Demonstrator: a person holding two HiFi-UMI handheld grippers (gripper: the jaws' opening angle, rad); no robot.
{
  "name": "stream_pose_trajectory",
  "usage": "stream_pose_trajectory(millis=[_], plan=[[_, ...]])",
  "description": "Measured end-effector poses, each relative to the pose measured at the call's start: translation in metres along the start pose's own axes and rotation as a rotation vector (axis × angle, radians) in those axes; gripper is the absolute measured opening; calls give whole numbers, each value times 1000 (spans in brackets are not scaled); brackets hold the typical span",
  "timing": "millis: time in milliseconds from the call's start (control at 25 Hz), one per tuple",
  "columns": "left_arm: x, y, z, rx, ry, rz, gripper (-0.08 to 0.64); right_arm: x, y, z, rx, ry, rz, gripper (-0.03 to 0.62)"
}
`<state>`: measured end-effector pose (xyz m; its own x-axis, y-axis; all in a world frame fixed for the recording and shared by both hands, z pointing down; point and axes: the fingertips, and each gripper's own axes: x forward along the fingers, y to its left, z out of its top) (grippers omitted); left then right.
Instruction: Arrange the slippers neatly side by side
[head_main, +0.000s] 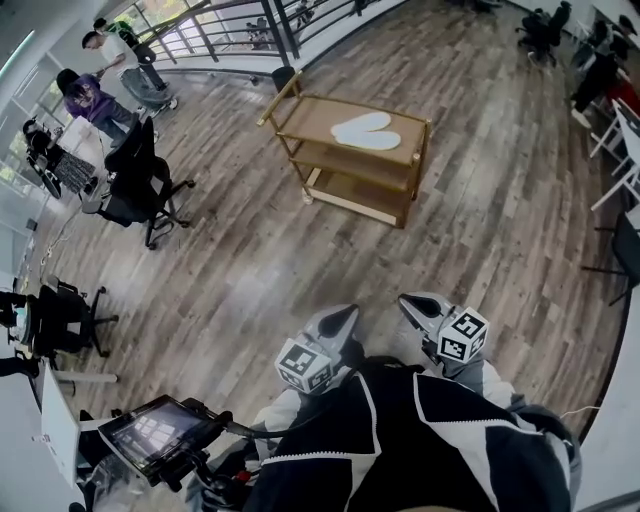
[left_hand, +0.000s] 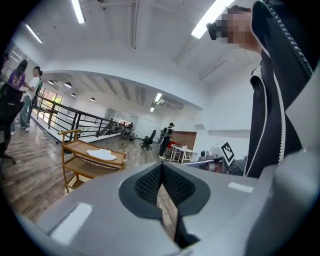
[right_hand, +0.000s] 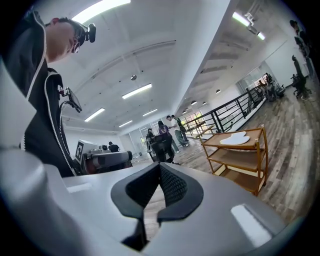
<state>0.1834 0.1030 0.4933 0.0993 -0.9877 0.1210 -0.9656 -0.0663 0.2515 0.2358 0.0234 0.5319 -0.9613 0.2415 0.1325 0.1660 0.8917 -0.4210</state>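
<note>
Two white slippers (head_main: 366, 131) lie side by side, overlapping, on the top shelf of a wooden three-shelf cart (head_main: 410, 195); they also show in the left gripper view (left_hand: 104, 155) and the right gripper view (right_hand: 235, 140). My left gripper (head_main: 346, 318) and right gripper (head_main: 408, 303) hang close to my body, well short of the cart, over the wooden floor. Both are shut with nothing between the jaws. Each gripper shows in the other's view: right gripper (left_hand: 220, 159), left gripper (right_hand: 102, 159).
Black office chairs (head_main: 140, 185) stand left of the cart beside a desk. People (head_main: 125, 60) stand at the far left near a black railing (head_main: 240, 25). A tablet on a stand (head_main: 155, 432) sits at my lower left. White tables (head_main: 625, 150) line the right edge.
</note>
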Motion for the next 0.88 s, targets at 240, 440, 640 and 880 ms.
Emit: stream_pose_trajectory(millis=[240,440,640,880], plan=[[33,71,35,58,3,-77,18,64,-33,36,-45,-13,-32,5],[54,130,67,98,2,-144,18,116,-68,77,-56,-41,-91,5],[57,194,68,84,20,-178,18,177,-80,92,-25,-74,-82,5],[65,221,62,40,38,-197,18,207,-88,95,-37,-54,-57,5]])
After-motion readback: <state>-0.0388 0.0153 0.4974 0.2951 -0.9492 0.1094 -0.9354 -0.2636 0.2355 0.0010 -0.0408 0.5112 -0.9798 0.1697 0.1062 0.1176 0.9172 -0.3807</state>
